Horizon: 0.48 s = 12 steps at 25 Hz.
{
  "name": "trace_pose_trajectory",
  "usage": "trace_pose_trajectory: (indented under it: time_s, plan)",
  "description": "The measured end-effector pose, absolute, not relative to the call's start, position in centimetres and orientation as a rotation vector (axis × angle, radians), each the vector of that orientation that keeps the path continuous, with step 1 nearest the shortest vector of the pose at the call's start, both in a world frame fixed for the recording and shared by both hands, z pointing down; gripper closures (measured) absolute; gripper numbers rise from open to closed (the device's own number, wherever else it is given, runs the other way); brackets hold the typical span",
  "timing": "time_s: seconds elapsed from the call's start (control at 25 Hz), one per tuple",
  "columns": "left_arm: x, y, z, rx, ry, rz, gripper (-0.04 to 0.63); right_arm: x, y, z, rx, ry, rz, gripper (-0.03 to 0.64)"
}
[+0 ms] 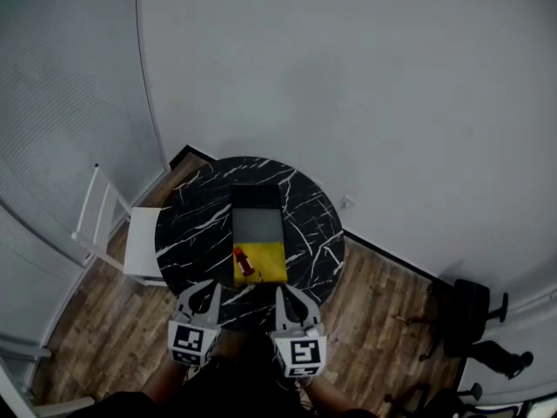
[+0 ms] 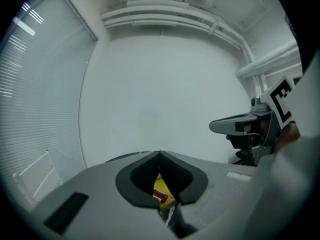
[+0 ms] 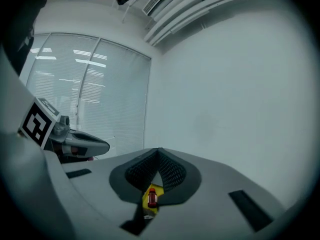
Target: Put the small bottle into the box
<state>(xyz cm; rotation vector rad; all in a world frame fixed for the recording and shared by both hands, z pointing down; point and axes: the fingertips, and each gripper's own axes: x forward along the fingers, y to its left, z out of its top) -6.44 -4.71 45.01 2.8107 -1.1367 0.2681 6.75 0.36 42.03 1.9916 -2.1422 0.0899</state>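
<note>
A small red bottle lies on the yellow flap of a box, which rests open on a round black marble table. The box's grey inside holds nothing. Both grippers hover over the table's near edge, short of the bottle. My left gripper is shut with nothing in it, and so is my right gripper. Below the closed pads of the left gripper the bottle shows on yellow. The right gripper frames the bottle the same way.
A white chair stands against the table's left side. A black office chair sits on the wooden floor at the right. A white wall rises just behind the table.
</note>
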Motion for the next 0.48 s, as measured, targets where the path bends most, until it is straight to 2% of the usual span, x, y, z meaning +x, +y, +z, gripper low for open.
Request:
trace_pose_trajectory:
  time_s: [0.48]
  plan:
    - [-7.1,-4.5,43.6,2.833,-1.137,0.229,0.597,6.3,0.4,41.6,2.005,-2.133,0.078,0.621]
